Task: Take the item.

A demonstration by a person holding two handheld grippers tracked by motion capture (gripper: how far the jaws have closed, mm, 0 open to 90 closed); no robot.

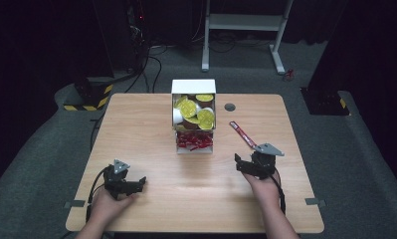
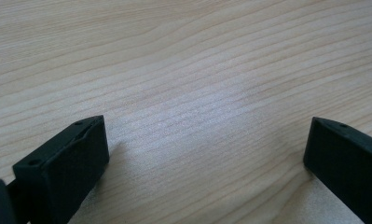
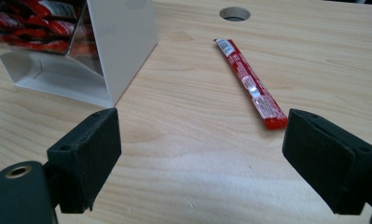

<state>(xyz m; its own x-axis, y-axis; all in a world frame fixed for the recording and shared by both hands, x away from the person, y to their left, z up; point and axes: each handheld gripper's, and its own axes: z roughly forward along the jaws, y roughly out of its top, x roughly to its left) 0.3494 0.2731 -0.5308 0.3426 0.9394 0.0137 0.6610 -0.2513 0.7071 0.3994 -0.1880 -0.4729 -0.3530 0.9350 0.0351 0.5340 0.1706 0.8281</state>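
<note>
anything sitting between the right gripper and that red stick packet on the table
Nothing visible does. The right gripper has its jaws open over bare table, and the red stick packet lies flat just ahead, near its right-hand jaw in the right gripper view. The white box stands off to the left, apart from the packet.

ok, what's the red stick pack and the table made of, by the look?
Stick pack: looks like glossy plastic or foil film; bright glints along it and a flat crimped end. Table: pale wood grain with a soft satin sheen; probably laminate or veneer, can't tell which.
</note>
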